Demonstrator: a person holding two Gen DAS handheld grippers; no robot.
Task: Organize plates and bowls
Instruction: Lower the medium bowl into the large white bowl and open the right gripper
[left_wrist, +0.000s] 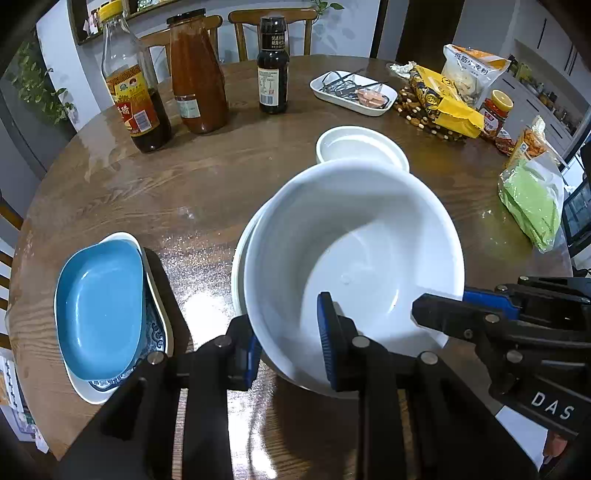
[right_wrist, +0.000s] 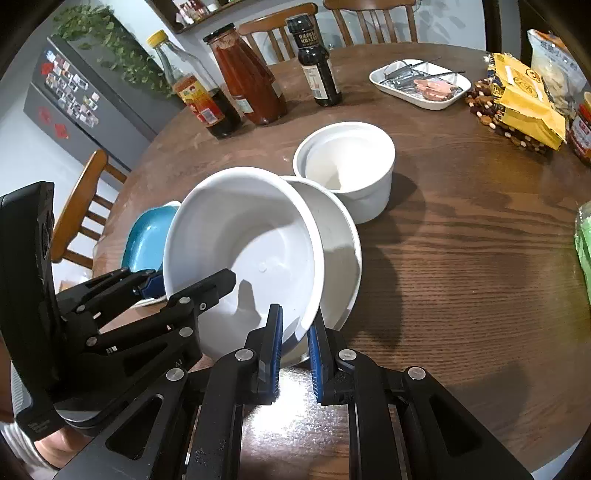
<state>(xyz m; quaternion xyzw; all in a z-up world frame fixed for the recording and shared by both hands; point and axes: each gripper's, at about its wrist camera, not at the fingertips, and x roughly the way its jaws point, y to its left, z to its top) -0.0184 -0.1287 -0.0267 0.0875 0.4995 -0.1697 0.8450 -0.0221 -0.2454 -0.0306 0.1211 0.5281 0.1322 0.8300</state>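
Note:
A large white bowl (left_wrist: 354, 236) (right_wrist: 240, 236) sits tilted inside a second white bowl (right_wrist: 340, 251) on the round wooden table (left_wrist: 184, 184). My left gripper (left_wrist: 291, 347) straddles its near-left rim, one finger inside, one outside. My right gripper (right_wrist: 295, 354) straddles its near-right rim the same way and shows in the left wrist view (left_wrist: 443, 317). A smaller white bowl (left_wrist: 360, 146) (right_wrist: 347, 166) stands behind. A blue dish (left_wrist: 99, 306) (right_wrist: 147, 240) lies on a blue-patterned white plate (left_wrist: 155, 332) at the left.
Three bottles (left_wrist: 199, 74) stand at the back left. A white tray (left_wrist: 352, 92) with utensils is at the back. Snack bags (left_wrist: 443, 99), a jar (left_wrist: 496, 110) and a green bag (left_wrist: 532, 199) line the right side. Chairs stand around the table.

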